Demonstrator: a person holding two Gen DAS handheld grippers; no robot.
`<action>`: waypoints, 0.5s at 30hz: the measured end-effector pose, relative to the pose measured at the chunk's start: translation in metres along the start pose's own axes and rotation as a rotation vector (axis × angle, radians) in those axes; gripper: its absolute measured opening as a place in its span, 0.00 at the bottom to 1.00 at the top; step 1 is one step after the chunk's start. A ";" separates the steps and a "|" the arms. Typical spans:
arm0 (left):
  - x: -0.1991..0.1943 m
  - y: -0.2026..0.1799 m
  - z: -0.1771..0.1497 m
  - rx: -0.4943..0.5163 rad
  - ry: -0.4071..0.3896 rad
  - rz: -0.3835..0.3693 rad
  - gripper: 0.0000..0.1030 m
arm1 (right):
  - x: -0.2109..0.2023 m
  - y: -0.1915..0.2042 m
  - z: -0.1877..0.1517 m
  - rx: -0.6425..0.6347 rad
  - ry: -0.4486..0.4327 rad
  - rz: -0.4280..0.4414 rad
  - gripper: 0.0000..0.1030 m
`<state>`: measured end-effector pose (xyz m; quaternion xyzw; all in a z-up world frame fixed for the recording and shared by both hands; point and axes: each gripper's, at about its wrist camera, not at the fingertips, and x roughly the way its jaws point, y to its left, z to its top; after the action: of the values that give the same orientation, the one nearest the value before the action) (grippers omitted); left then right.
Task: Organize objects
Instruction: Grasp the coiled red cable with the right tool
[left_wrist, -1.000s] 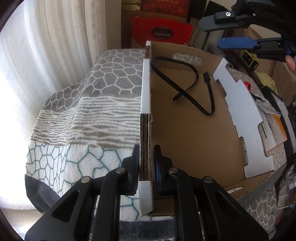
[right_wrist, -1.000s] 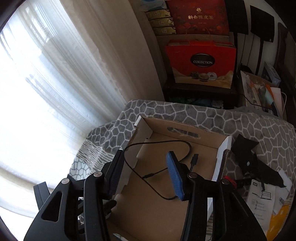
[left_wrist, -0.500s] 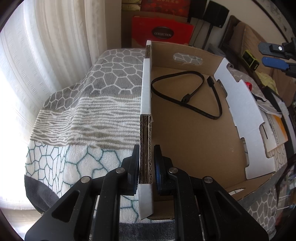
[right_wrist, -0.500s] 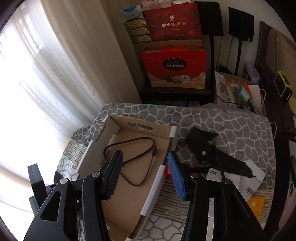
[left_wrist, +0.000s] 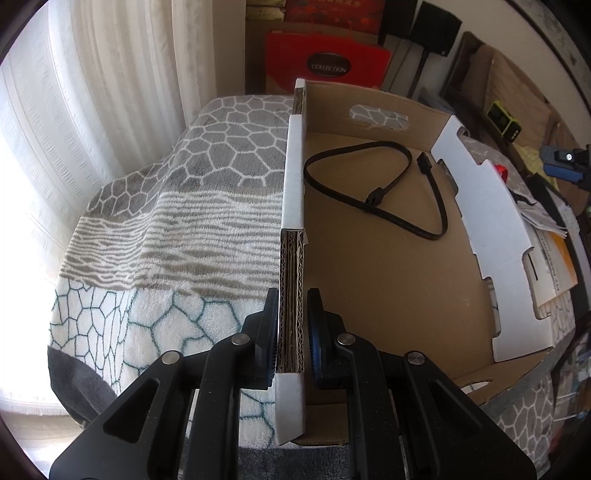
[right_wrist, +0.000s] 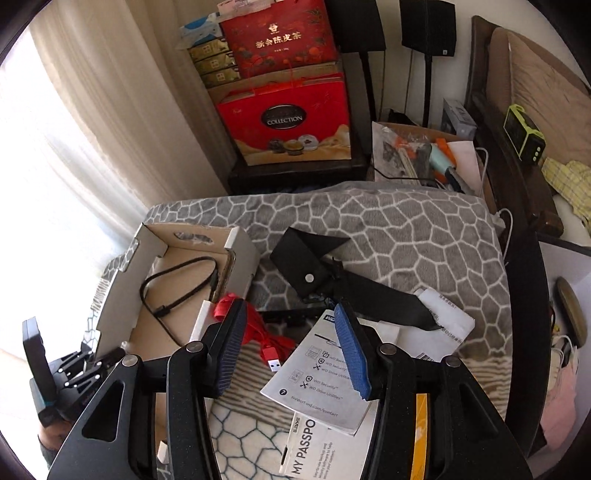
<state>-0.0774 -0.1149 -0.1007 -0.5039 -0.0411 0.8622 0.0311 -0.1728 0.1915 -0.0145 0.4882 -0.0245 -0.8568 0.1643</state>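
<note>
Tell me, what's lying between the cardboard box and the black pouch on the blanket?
Only bare blanket lies between the cardboard box and the black pouch; the right wrist view shows it.

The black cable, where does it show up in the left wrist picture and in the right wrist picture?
Left wrist view: the black cable lies looped on the cardboard box floor, upper centre, toward the far wall.
Right wrist view: the black cable lies inside the same box, left of centre.
Shared landmark: the red COLLECTION gift bag behind the box.
</note>
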 end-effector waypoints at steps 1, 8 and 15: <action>0.000 0.000 0.000 0.000 0.000 0.001 0.12 | 0.004 0.002 -0.002 -0.018 0.011 0.003 0.49; 0.001 0.000 0.000 0.000 0.003 0.004 0.12 | 0.031 0.021 -0.009 -0.160 0.072 0.029 0.48; 0.001 0.000 0.000 0.001 0.004 0.007 0.12 | 0.054 0.030 -0.016 -0.259 0.139 -0.002 0.48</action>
<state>-0.0777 -0.1144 -0.1019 -0.5058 -0.0388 0.8613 0.0284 -0.1771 0.1486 -0.0618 0.5209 0.0984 -0.8172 0.2264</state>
